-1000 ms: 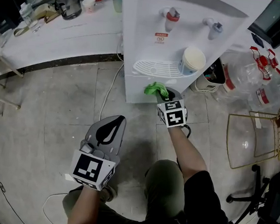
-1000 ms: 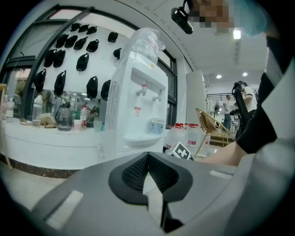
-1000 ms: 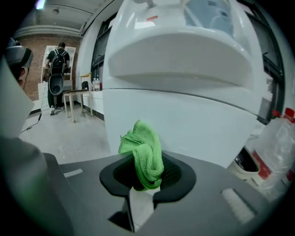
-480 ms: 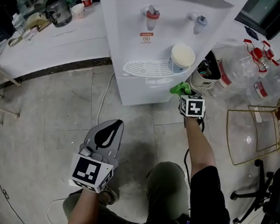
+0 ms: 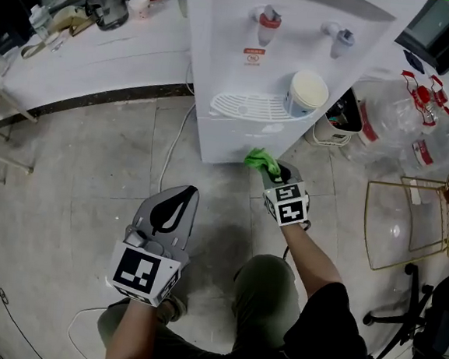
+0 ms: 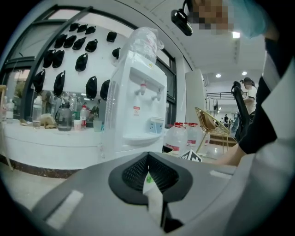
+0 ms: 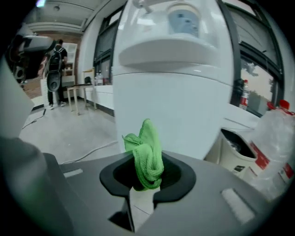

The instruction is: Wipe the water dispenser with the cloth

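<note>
Grey floor (image 5: pixel 93 163); cloth (image 7: pixel 146 156) within right claw (image 7: pixel 145 182)

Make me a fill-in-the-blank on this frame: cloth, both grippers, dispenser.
1. The cloth clamped in the right gripper is ____ in colour.
2. The left gripper has its jaws together and holds ____.
3. The cup stands on the water dispenser's ____.

Missing words: green; nothing; drip tray

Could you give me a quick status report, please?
Right tool shut on green cloth, by water dispenser lower front. Left tool shut, empty, held back. Nothing blocking.
</note>
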Tool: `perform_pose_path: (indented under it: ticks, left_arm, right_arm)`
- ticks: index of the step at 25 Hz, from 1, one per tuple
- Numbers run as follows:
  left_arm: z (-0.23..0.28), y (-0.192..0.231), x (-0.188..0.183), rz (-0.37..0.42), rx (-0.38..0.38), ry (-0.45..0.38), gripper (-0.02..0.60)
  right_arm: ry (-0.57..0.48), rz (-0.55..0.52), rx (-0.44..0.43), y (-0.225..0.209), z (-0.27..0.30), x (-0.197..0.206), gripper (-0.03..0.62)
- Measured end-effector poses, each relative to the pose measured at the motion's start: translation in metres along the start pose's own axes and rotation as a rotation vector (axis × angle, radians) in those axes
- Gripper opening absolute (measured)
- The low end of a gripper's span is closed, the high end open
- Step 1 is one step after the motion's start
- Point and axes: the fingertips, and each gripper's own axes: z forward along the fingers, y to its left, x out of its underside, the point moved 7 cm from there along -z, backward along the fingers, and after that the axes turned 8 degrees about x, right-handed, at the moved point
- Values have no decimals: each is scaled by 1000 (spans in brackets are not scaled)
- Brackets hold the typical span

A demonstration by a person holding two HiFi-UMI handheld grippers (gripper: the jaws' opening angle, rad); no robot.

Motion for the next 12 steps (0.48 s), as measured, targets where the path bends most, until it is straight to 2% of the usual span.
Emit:
perform_pose_path:
  ticks: [2, 5, 9, 12]
  left_arm:
    - [-1, -2, -2, 0, 8, 10, 2]
    - [-2, -7, -2, 15, 17, 7, 2]
    - [-12, -11, 0, 4, 11, 15, 2]
    - [-21, -9, 0, 3, -1, 20, 2]
  right_arm:
    - [-30, -42, -72, 41, 13, -10, 91]
    - [-51, -54, -126, 92, 41, -25, 91]
    - [-22, -34, -133, 128, 72, -39, 91]
    - [-5, -20, -98, 128, 82, -43, 91]
